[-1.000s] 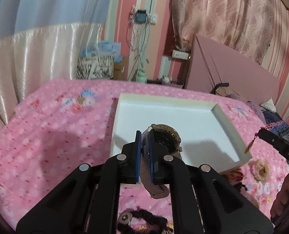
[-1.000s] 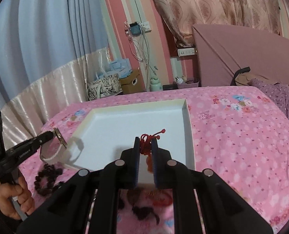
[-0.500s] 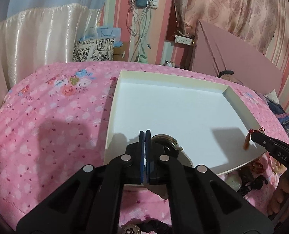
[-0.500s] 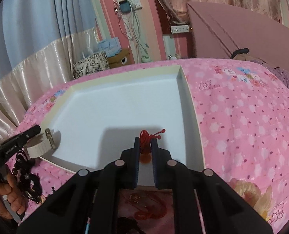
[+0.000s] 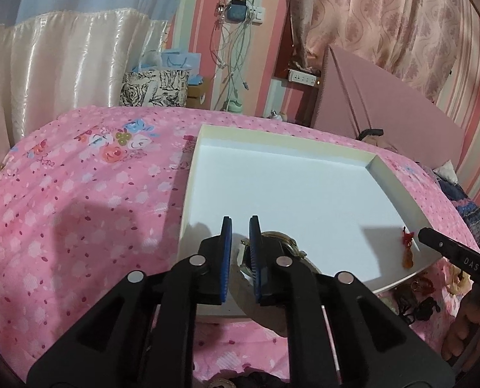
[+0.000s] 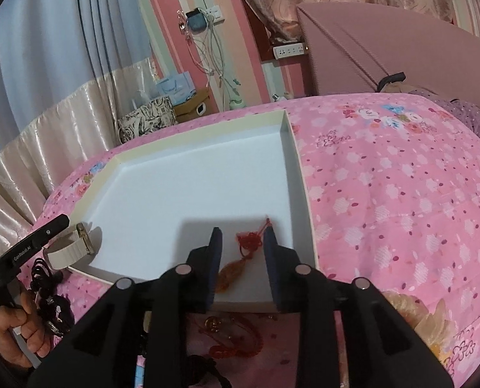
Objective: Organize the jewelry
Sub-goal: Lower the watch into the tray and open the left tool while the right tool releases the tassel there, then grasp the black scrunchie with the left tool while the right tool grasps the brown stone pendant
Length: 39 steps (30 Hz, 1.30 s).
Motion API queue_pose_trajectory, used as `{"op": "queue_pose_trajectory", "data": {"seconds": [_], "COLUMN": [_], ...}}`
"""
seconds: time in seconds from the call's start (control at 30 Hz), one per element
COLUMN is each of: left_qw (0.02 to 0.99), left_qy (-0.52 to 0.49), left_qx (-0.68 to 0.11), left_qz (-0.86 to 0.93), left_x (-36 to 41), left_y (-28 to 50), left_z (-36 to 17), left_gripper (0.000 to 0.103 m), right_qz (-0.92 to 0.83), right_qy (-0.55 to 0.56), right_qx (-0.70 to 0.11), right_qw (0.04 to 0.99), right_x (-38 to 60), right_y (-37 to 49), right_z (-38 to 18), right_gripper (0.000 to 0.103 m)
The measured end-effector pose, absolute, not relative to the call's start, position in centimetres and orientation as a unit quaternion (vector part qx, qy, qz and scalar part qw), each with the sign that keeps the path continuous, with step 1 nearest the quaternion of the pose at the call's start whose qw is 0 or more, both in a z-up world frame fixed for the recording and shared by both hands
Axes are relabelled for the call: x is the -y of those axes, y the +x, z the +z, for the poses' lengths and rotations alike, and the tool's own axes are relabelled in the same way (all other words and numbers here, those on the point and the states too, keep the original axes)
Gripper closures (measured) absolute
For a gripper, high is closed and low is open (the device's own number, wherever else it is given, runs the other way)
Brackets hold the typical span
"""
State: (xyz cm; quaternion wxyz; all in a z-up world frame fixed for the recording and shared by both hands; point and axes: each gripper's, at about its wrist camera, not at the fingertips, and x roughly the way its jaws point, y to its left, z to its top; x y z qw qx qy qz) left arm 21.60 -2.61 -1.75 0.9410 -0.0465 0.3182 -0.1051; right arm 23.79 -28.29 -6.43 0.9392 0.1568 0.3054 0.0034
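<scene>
A shallow white tray [image 5: 392,181] [image 6: 300,174] lies on the pink bed. My left gripper [image 5: 240,229] is open over the tray's near left corner; a gold-faced watch with a beige strap [image 5: 278,241] [image 6: 68,252] lies on the tray's edge just behind its right finger. My right gripper [image 6: 243,236] is open at the tray's near right corner, and a red knotted charm with an amber pendant [image 6: 246,245] [image 5: 408,249] lies on the tray floor between its fingers. The other gripper's tip shows at each view's edge.
More jewelry lies on the floral bedspread before the tray: dark beads [image 6: 50,294], a red cord piece [image 6: 236,333] and a pale flower ornament [image 6: 411,313]. Curtains, a patterned bag [image 5: 154,89] and hanging cables stand behind the bed.
Both grippers have opened. The left one let go of the watch at the tray's edge; the right one let go of the red charm, which now lies on the tray floor.
</scene>
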Motion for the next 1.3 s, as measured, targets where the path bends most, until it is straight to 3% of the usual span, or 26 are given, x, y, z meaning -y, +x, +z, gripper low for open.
{"op": "queue_pose_trajectory", "data": {"seconds": [0.07, 0.27, 0.37, 0.53, 0.7, 1.13, 1.23, 1.3], "left_qw": [0.941, 0.940, 0.942, 0.939, 0.927, 0.923, 0.923, 0.926], "left_qy": [-0.056, -0.101, -0.118, -0.114, -0.037, -0.011, -0.020, -0.017], "left_qx": [-0.317, -0.308, -0.297, -0.311, -0.346, -0.372, -0.372, -0.365], "left_qz": [-0.104, -0.108, -0.103, -0.097, -0.138, -0.097, -0.095, -0.093], "left_x": [2.3, 0.4, -0.5, -1.1, 2.1, 4.0, 3.3, 2.9], "left_y": [21.7, 21.7, 21.1, 19.5, 16.1, 18.2, 18.5, 17.8], "left_z": [-1.7, -0.8, 0.6, 2.3, 1.1, -1.7, -1.6, -1.2], "left_gripper": [0.103, 0.103, 0.103, 0.097, 0.093, 0.091, 0.089, 0.082], "right_qz": [0.004, 0.013, 0.008, 0.013, 0.005, 0.006, 0.003, 0.006], "right_qy": [0.155, 0.164, 0.169, 0.159, 0.155, 0.160, 0.148, 0.143], "right_qx": [-0.306, -0.296, -0.277, -0.260, -0.257, -0.291, -0.299, -0.305], "right_qw": [0.939, 0.941, 0.946, 0.952, 0.954, 0.943, 0.943, 0.942], "right_x": [28.2, 28.5, 28.9, 29.6, 30.9, 30.6, 30.1, 29.8], "right_y": [23.8, 23.4, 22.3, 19.7, 16.2, 14.1, 14.5, 14.6], "right_z": [-6.4, -6.0, -4.9, -2.5, -1.8, -4.8, -5.3, -5.5], "right_gripper": [0.075, 0.075, 0.046, 0.046, 0.043, 0.043, 0.043, 0.043]}}
